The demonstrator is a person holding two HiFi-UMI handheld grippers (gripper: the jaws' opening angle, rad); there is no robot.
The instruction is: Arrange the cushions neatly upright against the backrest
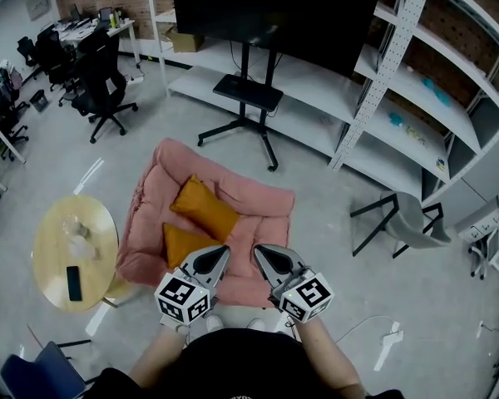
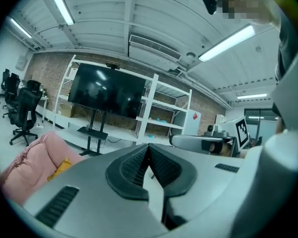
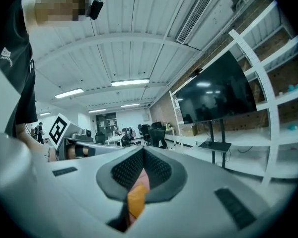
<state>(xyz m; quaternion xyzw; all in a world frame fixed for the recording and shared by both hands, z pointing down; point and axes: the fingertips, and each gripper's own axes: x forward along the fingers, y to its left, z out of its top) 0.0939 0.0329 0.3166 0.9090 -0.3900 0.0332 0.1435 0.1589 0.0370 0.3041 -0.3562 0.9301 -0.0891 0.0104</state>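
Down on the pale grey floor, straight ahead of the person, sits the pink padded floor sofa (image 1: 258,202), with two mustard-orange fabric cushions resting on its seat. The far cushion (image 1: 204,209) lies slantwise across the middle of the seat. The near cushion (image 1: 181,241) is just beside it, closer to the person, with one corner covered by the left gripper (image 1: 224,251).

That left gripper hovers over the sofa's front edge, jaws pressed together with nothing between them. The right gripper (image 1: 259,250) hangs alongside, tips near its partner's but apart, and its jaws are together too. In the right gripper view a sliver of orange and pink shows through the slot behind the closed pads. That is cushion and sofa beyond the jaws, not something gripped.

Off to the left stands a round wooden side table (image 1: 50,264) with a black phone (image 1: 73,283) on it. Beyond the sofa a large black screen (image 1: 266,11) stands on a dark stand, in front of white metal shelving (image 1: 416,98).
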